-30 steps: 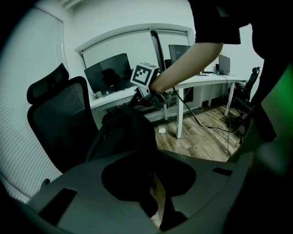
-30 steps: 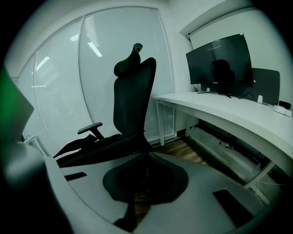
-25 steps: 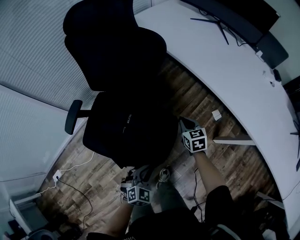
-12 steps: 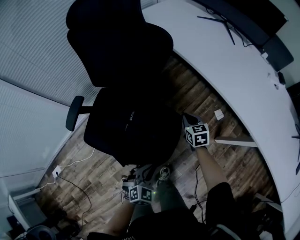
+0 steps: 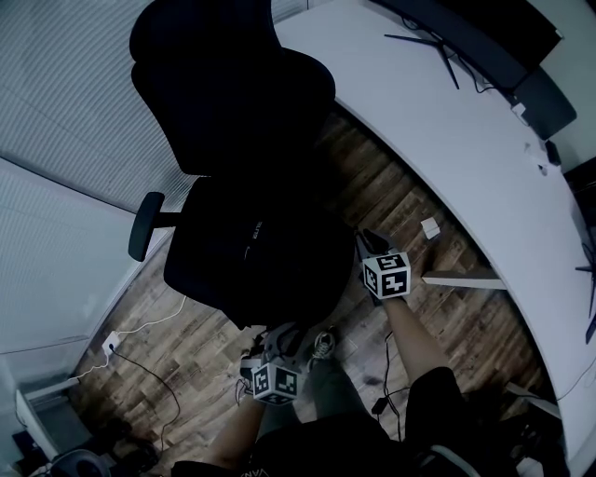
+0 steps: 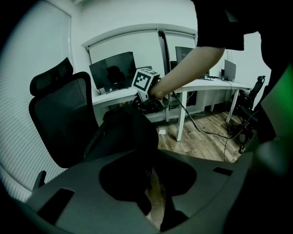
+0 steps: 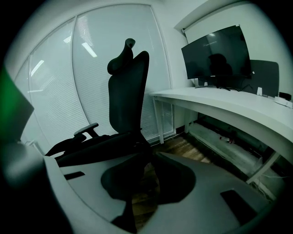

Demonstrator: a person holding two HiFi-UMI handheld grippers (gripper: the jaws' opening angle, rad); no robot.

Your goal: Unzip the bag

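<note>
1. In the head view the bag [image 5: 256, 244] lies black on the black chair [image 5: 223, 84]. Its outline and its zip cannot be made out.
2. There the tips of the left hand-held gripper [image 5: 282, 337] and the right hand-held gripper [image 5: 363, 240] merge into the same darkness.
3. The monitor [image 5: 484, 23] along the far edge of the worktop [image 5: 447, 140] is cut off by the picture's top edge.
4. A small white thing [image 5: 430, 227] on the floor [image 5: 466, 317], near the worktop's near edge, is too small to name.
</note>
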